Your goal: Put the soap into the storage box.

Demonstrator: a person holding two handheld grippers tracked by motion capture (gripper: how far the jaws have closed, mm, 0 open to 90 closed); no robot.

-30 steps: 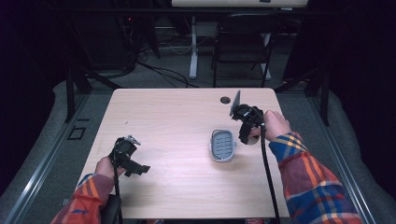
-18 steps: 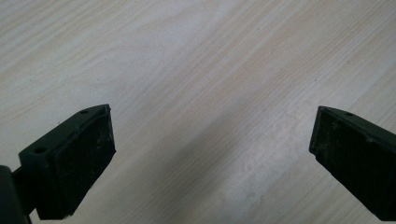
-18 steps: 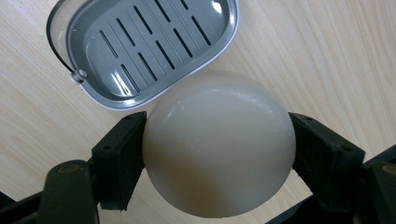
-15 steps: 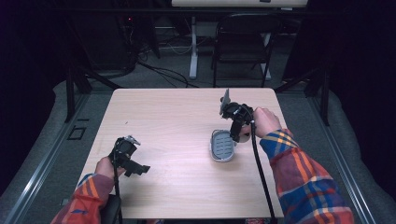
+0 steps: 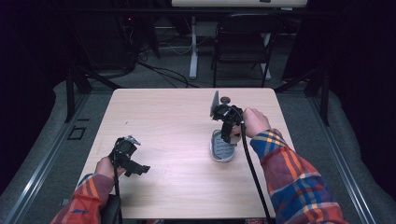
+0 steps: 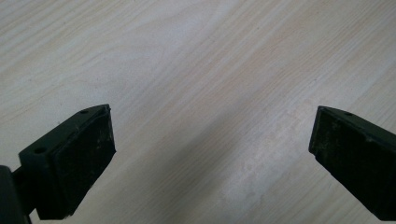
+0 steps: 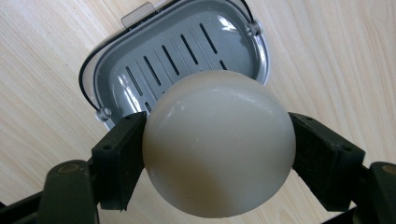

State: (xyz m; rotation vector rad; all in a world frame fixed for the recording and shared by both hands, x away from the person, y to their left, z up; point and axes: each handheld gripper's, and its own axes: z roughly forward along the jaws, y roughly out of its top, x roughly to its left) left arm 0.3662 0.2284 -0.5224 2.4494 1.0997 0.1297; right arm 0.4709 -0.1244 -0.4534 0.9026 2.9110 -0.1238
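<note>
Room: dark, with a chair (image 5: 243, 39) and a white desk leg (image 5: 193, 51) on the floor beyond the far edge.

Table (image 5: 168, 121): pale wood, rectangular. We count wide bare board across the left and middle, and more along the near edge.

Small dark disc (image 5: 225, 99): near the far edge, right of centre.

Dish (image 5: 223, 145): grey oval soap dish with a slotted floor, lying on the right half, well clear of the right edge. In the right gripper view we see its rim and a clear tab at one end (image 7: 187, 51).

Soap (image 7: 218, 142): a smooth cream oval bar, pinched at its two sides by the right gripper (image 7: 218, 154), jaws pressed against it. We find it held above the dish, which lies beneath and beyond it.

Right gripper, high view (image 5: 226, 135): over the dish's far end, hand (image 5: 254, 122) just right of it.

Left gripper (image 5: 125, 156): near the near-left corner, just above bare board, jaws spread wide (image 6: 210, 163) with nothing between them.
</note>
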